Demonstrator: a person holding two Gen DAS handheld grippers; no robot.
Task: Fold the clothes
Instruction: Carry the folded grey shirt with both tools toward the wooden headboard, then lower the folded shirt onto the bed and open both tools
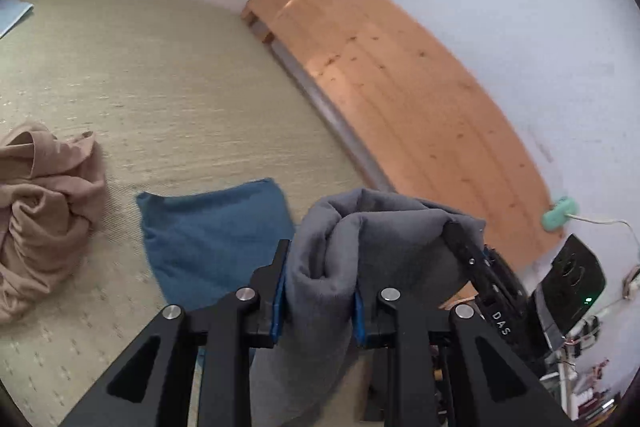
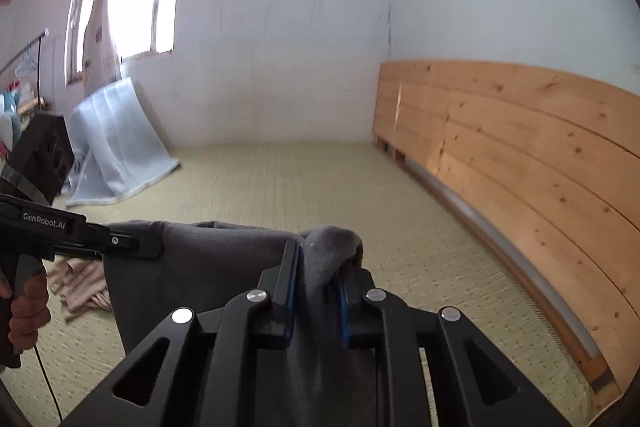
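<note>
3 garments total. L→R in left wrist view: 1 crumpled beige knit garment [image 1: 44, 203] on pale woven mat [image 1: 168, 75], 1 folded blue cloth [image 1: 216, 243] flat beside it, 1 grey fleece garment [image 1: 360, 247] held up off mat. Left gripper [image 1: 318, 291] clamped on grey fleece, right gripper [image 2: 316, 291] same, opposite edge. 1 pine plank headboard [image 1: 400, 87] at right, along wall.

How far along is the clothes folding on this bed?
Done, it seems: a blue cloth lies flat and squared on the mattress. In hand: a grey garment hangs between the left gripper and right gripper, the jaws of both shut on bunched fabric, not yet laid out. Left: the beige garment is a crumpled heap.
</note>
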